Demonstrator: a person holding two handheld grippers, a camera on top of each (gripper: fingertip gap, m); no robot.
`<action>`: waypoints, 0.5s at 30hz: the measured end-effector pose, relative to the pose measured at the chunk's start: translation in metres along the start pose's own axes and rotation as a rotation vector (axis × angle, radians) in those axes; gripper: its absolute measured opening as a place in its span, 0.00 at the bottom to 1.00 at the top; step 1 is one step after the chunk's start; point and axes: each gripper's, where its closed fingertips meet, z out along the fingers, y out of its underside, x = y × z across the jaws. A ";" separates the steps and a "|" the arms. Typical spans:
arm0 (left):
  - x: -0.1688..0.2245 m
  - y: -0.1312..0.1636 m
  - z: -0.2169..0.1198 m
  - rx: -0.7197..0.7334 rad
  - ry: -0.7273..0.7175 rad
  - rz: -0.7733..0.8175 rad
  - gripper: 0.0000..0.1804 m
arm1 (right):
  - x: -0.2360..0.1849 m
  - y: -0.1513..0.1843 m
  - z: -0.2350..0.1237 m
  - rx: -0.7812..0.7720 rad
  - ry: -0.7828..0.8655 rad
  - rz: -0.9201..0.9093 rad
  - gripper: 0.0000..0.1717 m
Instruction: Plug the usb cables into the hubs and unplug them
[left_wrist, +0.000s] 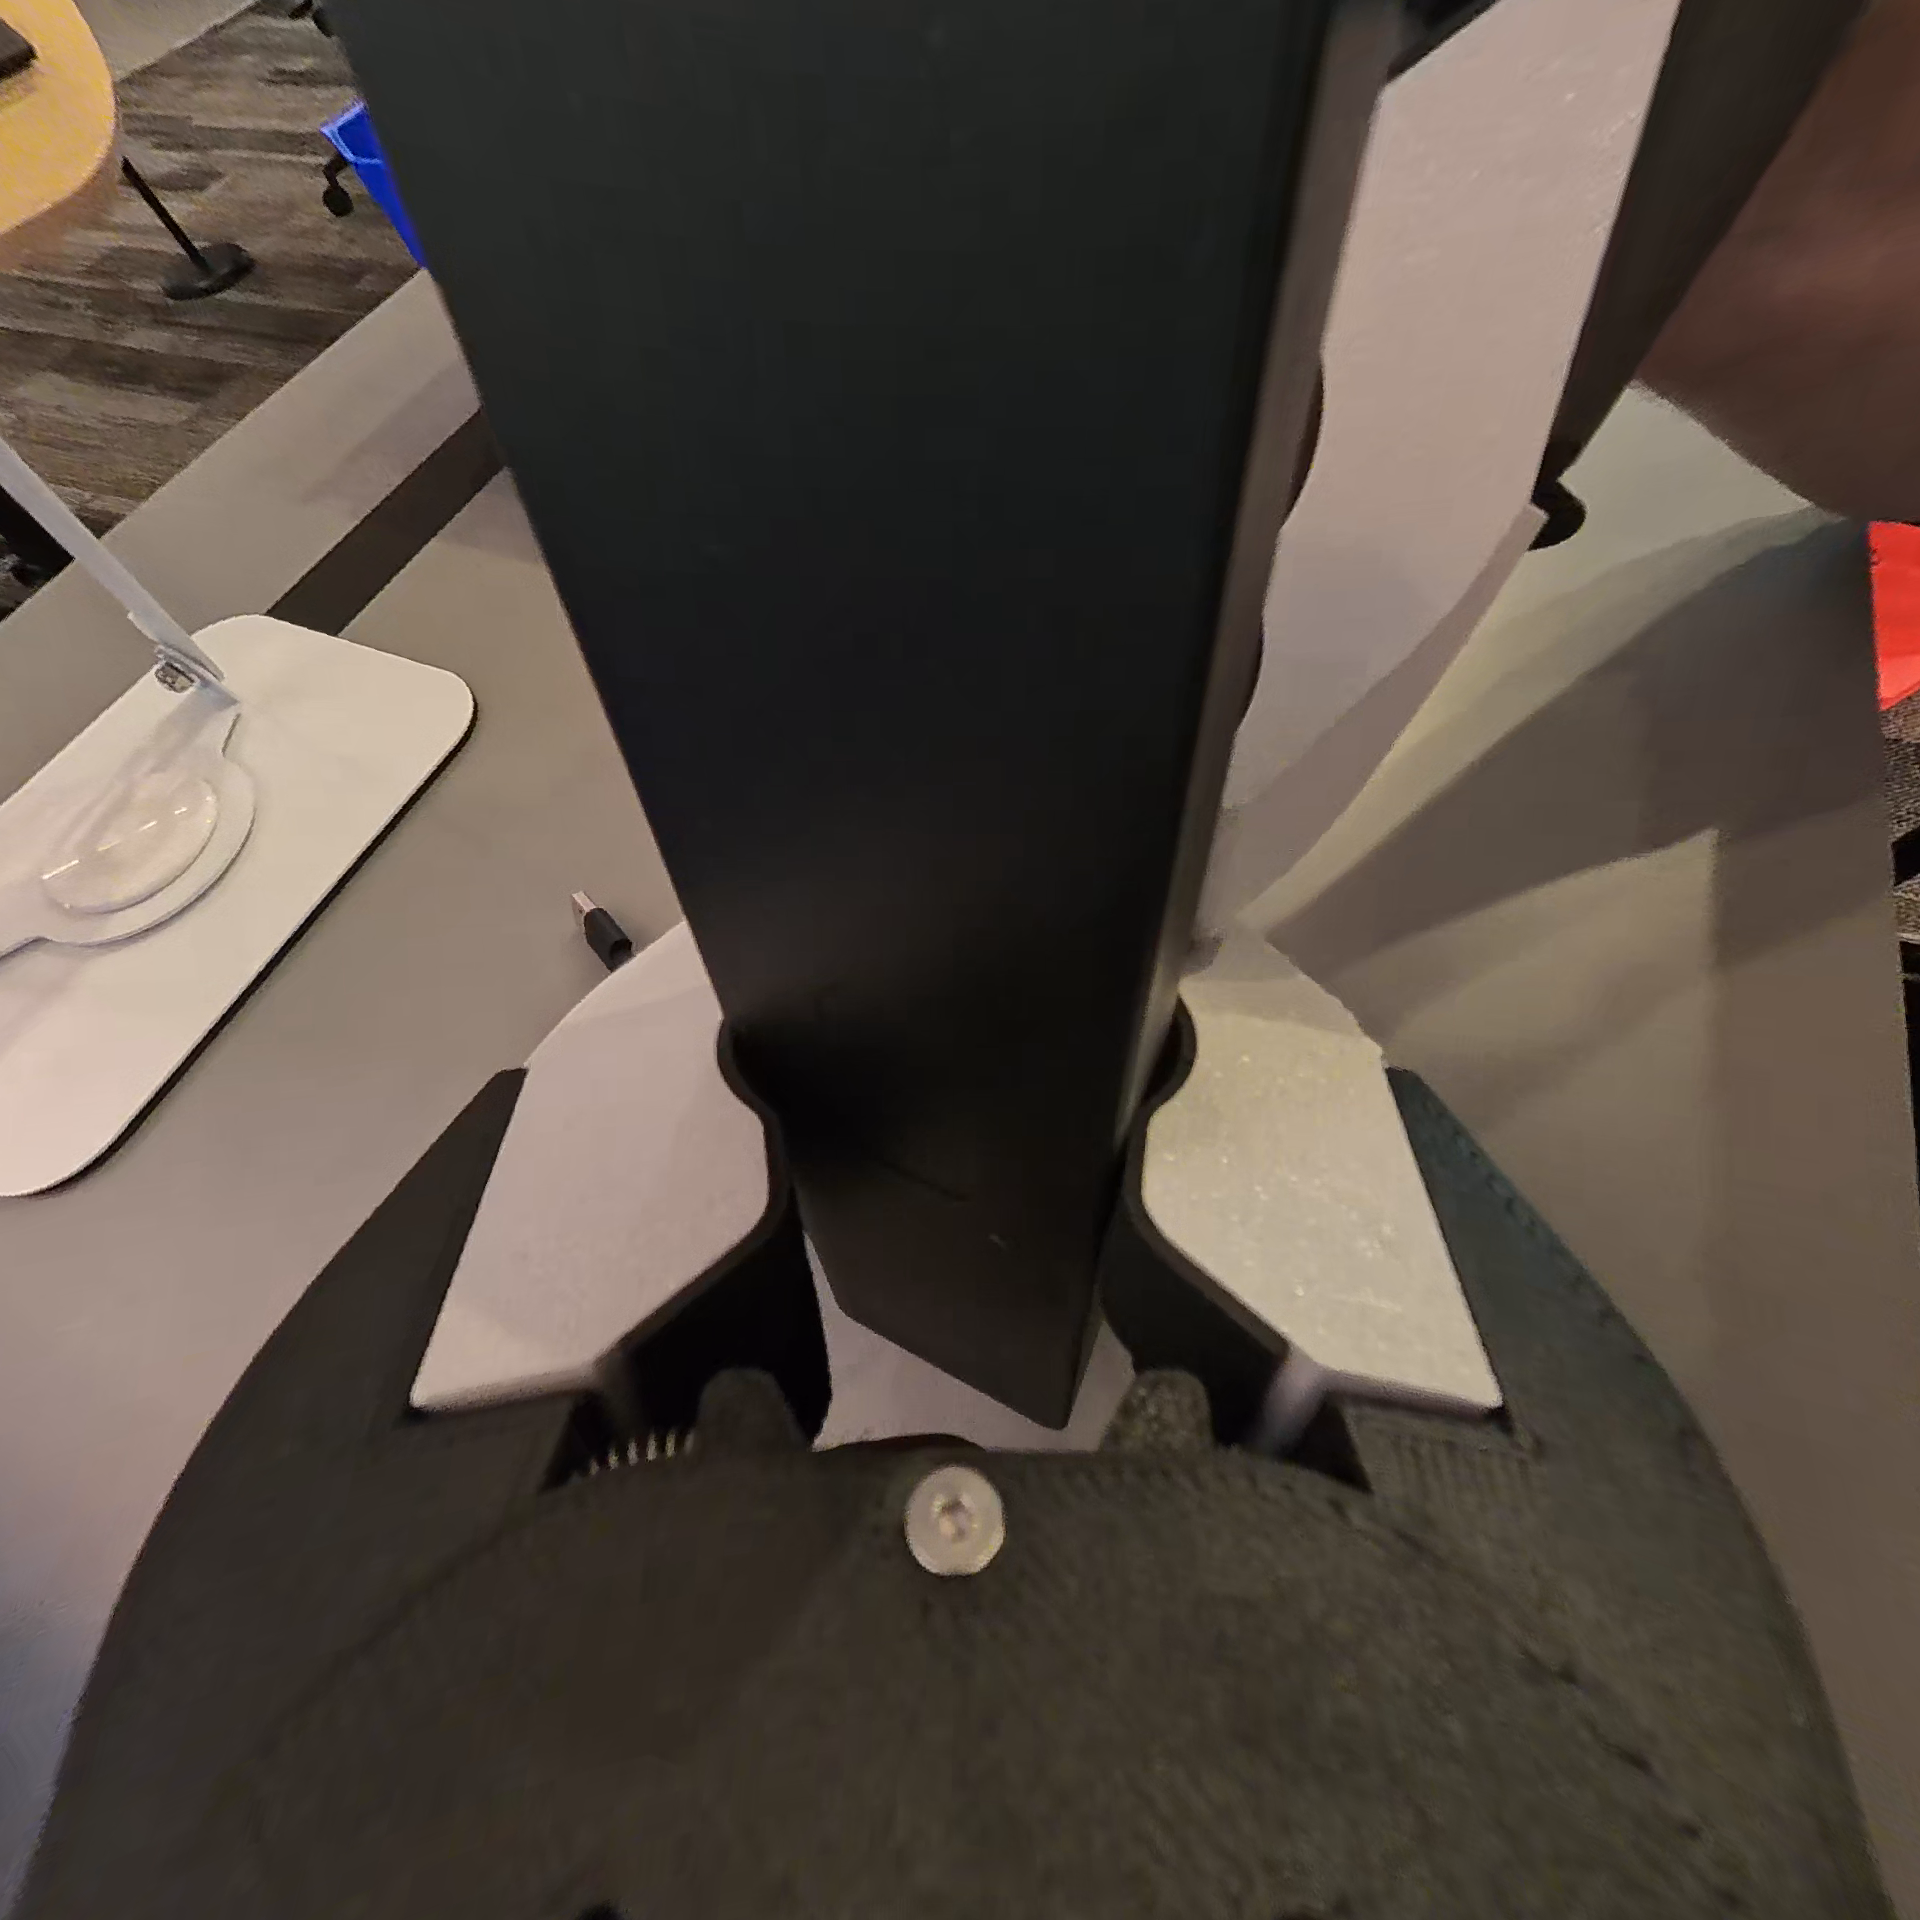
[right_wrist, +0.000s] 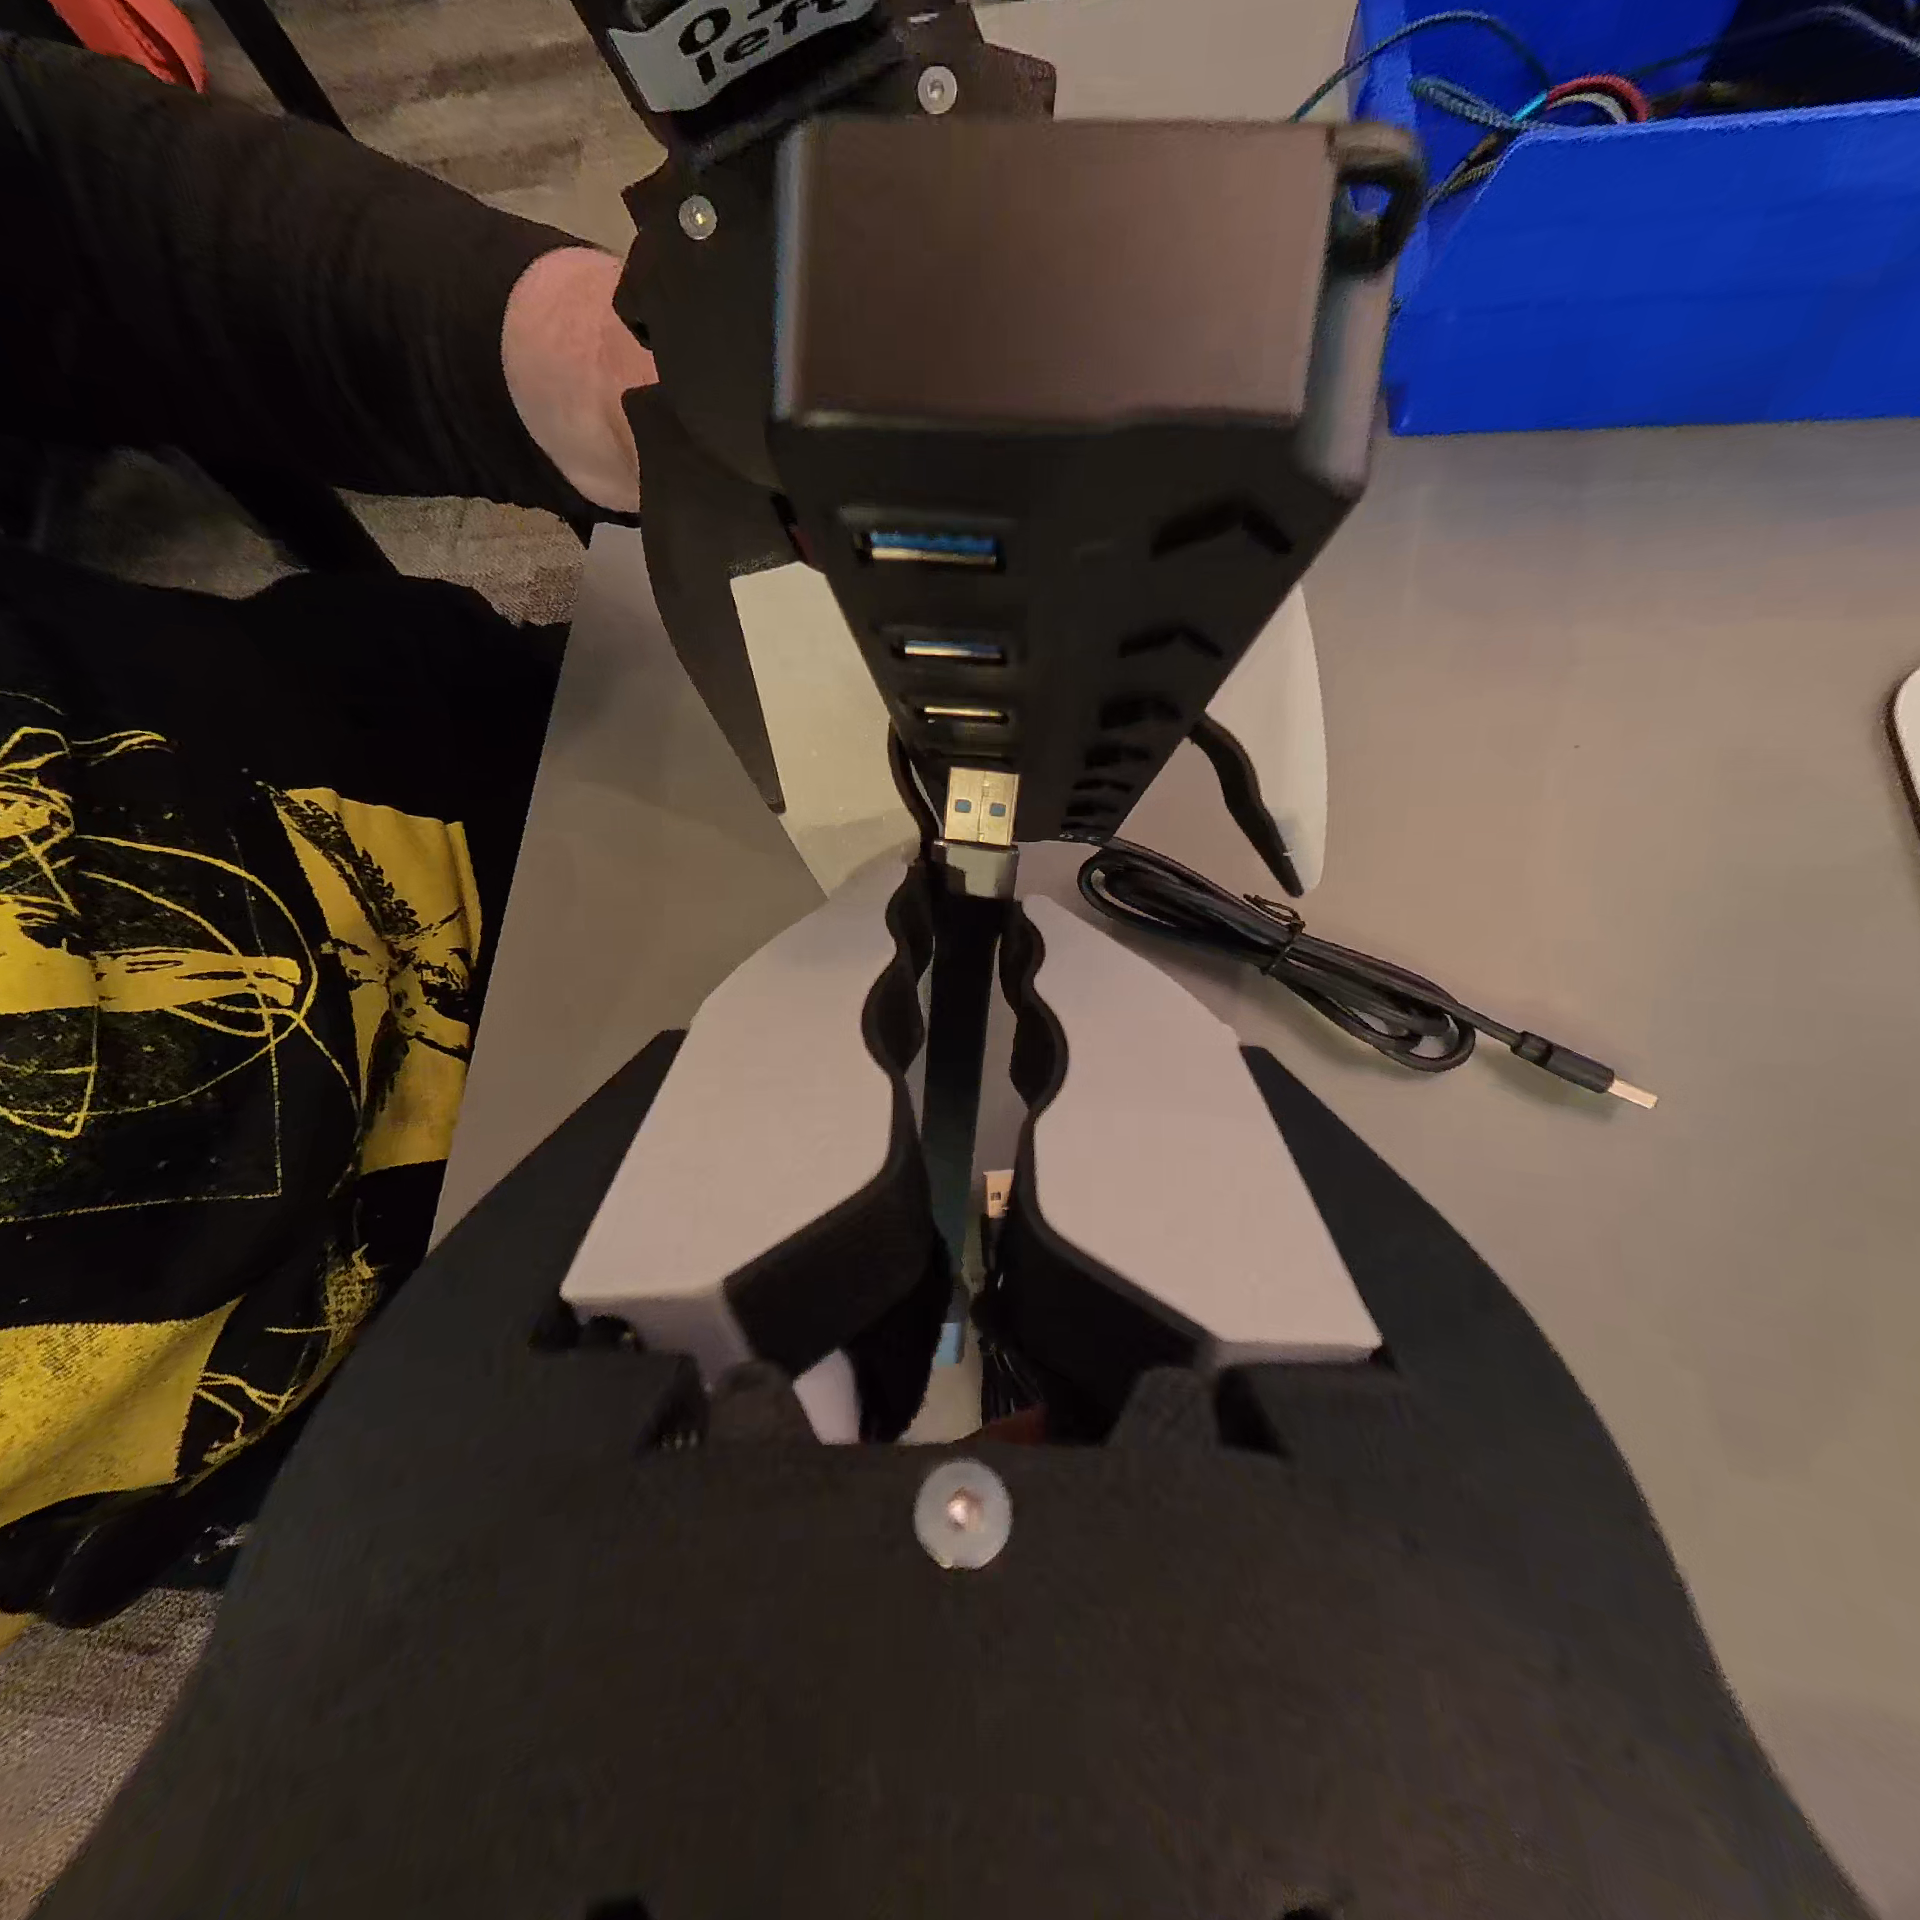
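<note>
Behind the hub (right_wrist: 1049, 416) in the left tool (left_wrist: 956, 1039), a blue bin (right_wrist: 1662, 260); right tool (right_wrist: 971, 904) clamps a USB plug (right_wrist: 979, 805)

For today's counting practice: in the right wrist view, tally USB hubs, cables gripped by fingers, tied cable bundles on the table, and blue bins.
USB hub: 1
Gripped cable: 1
Tied cable bundle: 1
Blue bin: 1
Total: 4

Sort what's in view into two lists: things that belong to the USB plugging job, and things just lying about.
In the job:
- black hub, held in the left claw
- USB plug, gripped in the right claw, just short of the hub's ports
- bundled black cable on the table

Lying about:
- blue bin of wires
- white lamp base
</note>
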 end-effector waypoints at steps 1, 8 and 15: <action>0.000 0.000 0.000 -0.003 -0.001 0.002 0.39 | 0.000 0.000 0.001 -0.006 -0.002 0.000 0.07; 0.001 0.004 0.001 -0.034 0.004 0.020 0.39 | -0.004 -0.001 0.003 -0.013 -0.009 -0.013 0.07; 0.000 0.011 0.003 -0.093 -0.022 0.057 0.39 | -0.003 -0.001 0.003 -0.031 0.015 -0.021 0.07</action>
